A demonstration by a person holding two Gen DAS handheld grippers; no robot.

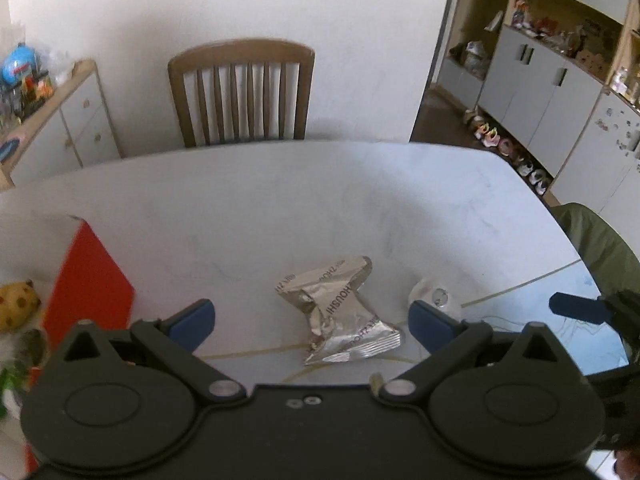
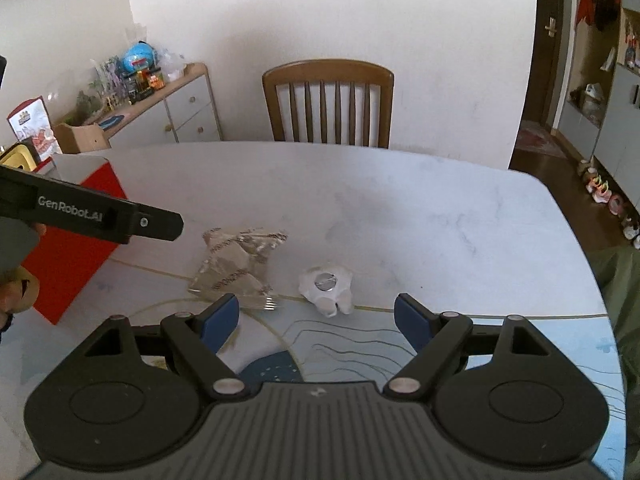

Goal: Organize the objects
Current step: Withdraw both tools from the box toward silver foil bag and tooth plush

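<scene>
Framing the foil packet (image 1: 338,312) between spread jaws, left gripper (image 1: 312,322) lines up; right gripper (image 2: 316,320) (also released) faces the white lump (image 2: 327,289) beside it.

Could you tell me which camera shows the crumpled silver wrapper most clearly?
The left wrist view: the silver wrapper lies centred between the open fingers, sharp enough to show its printed lettering. In the right wrist view the wrapper sits off to the left, blurrier, its near edge hidden behind a blue finger pad.
</scene>
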